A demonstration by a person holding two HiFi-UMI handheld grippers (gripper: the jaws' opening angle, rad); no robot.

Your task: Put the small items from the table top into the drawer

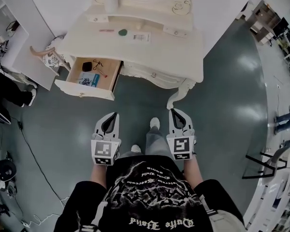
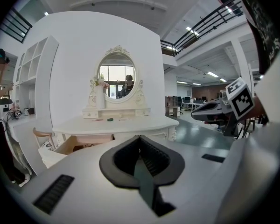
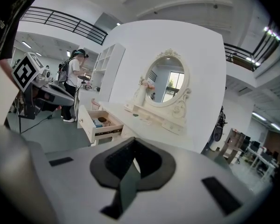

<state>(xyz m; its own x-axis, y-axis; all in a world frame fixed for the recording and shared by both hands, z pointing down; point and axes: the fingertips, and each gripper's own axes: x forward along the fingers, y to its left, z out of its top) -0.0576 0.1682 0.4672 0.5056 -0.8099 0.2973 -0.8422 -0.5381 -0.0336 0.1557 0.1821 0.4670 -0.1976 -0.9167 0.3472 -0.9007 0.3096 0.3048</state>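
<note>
The white dressing table (image 1: 179, 52) stands ahead of me, its left drawer (image 1: 89, 72) pulled open with several small items inside. On the table top lie a pink stick (image 1: 106, 30), a round green item (image 1: 123, 32) and a white card (image 1: 141, 37). My left gripper (image 1: 113, 115) and right gripper (image 1: 176, 112) hang side by side close to my body, over the floor and well short of the table. Both are shut with nothing between the jaws. In the left gripper view the green item (image 2: 110, 119) shows small on the table. The drawer (image 3: 101, 125) appears in the right gripper view.
An oval mirror (image 2: 116, 74) rises at the table's back. White shelving (image 1: 9, 37) and a chair (image 1: 46, 57) stand left of the drawer. A person (image 3: 74, 84) stands far off by the shelves. A cable (image 1: 31, 153) runs over the grey floor at left.
</note>
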